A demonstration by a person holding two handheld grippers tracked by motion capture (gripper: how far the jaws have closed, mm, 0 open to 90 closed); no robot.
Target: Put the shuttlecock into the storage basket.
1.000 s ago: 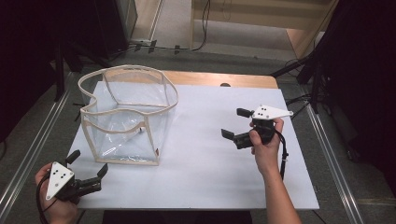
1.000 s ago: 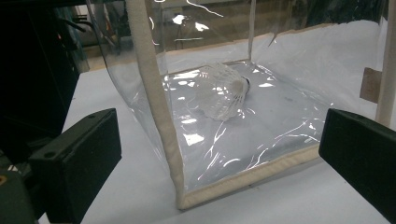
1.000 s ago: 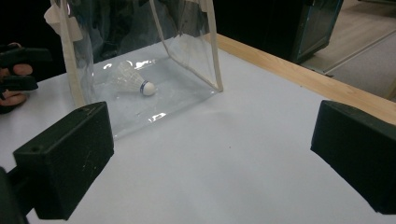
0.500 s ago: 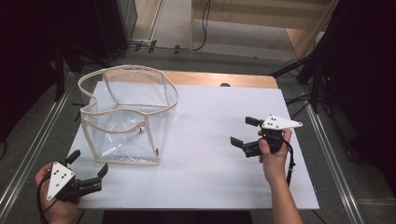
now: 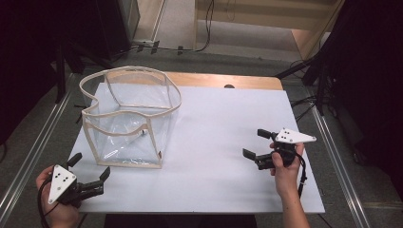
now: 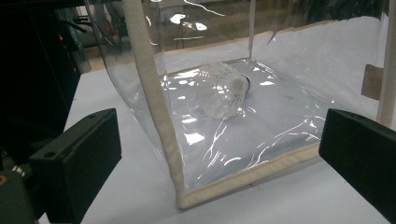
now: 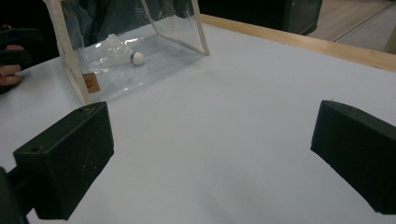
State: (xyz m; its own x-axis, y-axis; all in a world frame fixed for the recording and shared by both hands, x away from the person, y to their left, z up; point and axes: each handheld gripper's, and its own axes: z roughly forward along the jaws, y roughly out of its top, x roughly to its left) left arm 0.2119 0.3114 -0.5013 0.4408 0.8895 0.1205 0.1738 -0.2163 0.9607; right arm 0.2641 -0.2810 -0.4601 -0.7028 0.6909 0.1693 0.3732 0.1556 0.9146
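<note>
Shuttlecock (image 6: 223, 92) lies on its side on the floor of the clear bag (image 5: 128, 118), white feathers toward the left gripper view's camera, cork end pointing away at about 2 o'clock; in the right gripper view the shuttlecock (image 7: 125, 54) shows its white cork tip with a dark band, at about 11 o'clock from that camera. Clear bag is a transparent box-shaped pouch with cream fabric edging, open at the top, standing upright on the white table (image 5: 223, 142) at about 9 o'clock of the table surface in the high view; a small brown label (image 7: 89, 82) sits on its near corner edge. Left hand-held gripper (image 5: 89, 174) is at 7 o'clock of the table, just beside the bag's near corner, not touching it, jaws spread apart with nothing between them; the bag's cream corner seam (image 6: 154, 98) stands between the two jaws in the left gripper view but farther off. Right hand-held gripper (image 5: 256, 144) is at about 4 o'clock of the table, well apart from the bag, jaws spread wide, holding nothing, pointing toward the bag across bare white surface. A wooden table edge (image 5: 223, 80) shows at 12 o'clock beyond the white sheet.
</note>
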